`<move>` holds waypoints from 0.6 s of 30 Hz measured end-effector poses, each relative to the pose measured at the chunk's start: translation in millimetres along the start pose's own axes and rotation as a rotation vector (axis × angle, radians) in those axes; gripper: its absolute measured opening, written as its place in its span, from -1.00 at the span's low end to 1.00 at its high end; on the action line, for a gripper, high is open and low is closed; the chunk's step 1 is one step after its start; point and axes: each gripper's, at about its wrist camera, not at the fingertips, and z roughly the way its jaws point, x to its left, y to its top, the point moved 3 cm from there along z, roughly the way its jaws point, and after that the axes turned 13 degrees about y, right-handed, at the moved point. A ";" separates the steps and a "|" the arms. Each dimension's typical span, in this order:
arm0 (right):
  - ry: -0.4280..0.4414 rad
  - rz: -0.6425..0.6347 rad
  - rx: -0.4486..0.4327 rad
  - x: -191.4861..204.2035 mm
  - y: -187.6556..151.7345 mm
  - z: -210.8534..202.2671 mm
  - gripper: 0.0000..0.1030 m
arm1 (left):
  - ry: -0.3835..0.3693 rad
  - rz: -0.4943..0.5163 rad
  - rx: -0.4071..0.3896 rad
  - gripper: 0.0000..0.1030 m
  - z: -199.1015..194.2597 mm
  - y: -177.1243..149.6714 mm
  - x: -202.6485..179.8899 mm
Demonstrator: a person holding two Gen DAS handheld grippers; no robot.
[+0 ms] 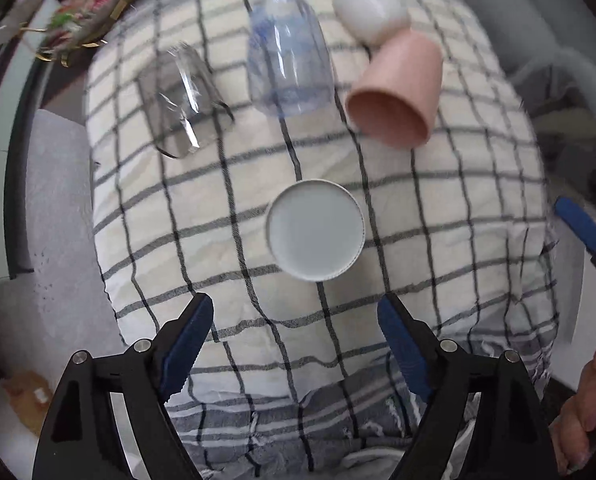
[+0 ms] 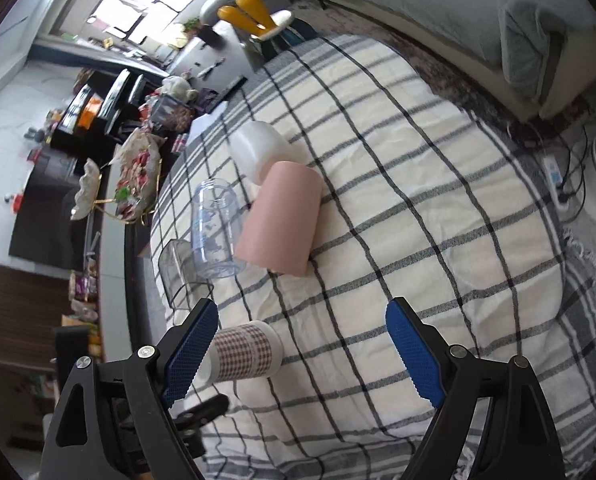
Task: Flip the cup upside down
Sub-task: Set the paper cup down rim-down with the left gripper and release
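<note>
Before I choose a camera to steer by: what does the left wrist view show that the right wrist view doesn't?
Only the left wrist view looks straight down on the white cup's round face, and catches a hand at the edge. Only the right wrist view shows that cup's checked side, plus the cluttered room beyond. Both show the pink cup, the clear plastic cup, the grey clear cup, a white container, the plaid cloth, and an open, empty tool: left, right.

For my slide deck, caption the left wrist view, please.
Open left gripper above a white cup on checked cloth, pink cup lying beyond.
</note>
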 end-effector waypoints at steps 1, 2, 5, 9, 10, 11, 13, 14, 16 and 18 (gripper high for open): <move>-0.005 -0.025 -0.010 4.1 -2.0 -2.4 0.67 | -0.014 -0.015 -0.032 0.66 -3.1 -4.0 2.2; -0.012 -0.053 -0.021 8.7 -4.5 -4.4 0.67 | -0.037 -0.026 -0.063 0.67 -7.5 -4.6 3.1; -0.048 -0.159 -0.058 23.7 -10.6 -10.2 0.67 | -0.054 -0.071 -0.181 0.70 -16.9 -10.2 7.1; -0.094 -0.289 -0.115 40.9 -18.3 -18.1 0.67 | -0.052 -0.180 -0.281 0.71 -19.4 -23.2 20.9; -0.107 -0.327 -0.135 45.9 -21.1 -20.5 0.67 | -0.041 -0.203 -0.304 0.71 -20.2 -27.8 24.9; -0.112 -0.355 -0.150 49.5 -23.3 -22.3 0.67 | -0.021 -0.227 -0.338 0.71 -22.6 -31.8 28.5; -0.122 -0.397 -0.180 56.0 -29.0 -26.0 0.68 | 0.017 -0.260 -0.404 0.71 -29.8 -39.9 33.3; -0.127 -0.419 -0.194 59.1 -32.0 -27.7 0.70 | 0.039 -0.272 -0.436 0.71 -33.0 -43.6 35.2; -0.135 -0.457 -0.216 65.1 -37.8 -30.8 0.76 | 0.074 -0.291 -0.492 0.75 -39.5 -52.7 38.6; -0.144 -0.499 -0.240 71.1 -43.7 -33.8 0.77 | 0.100 -0.321 -0.550 0.80 -45.6 -61.1 43.2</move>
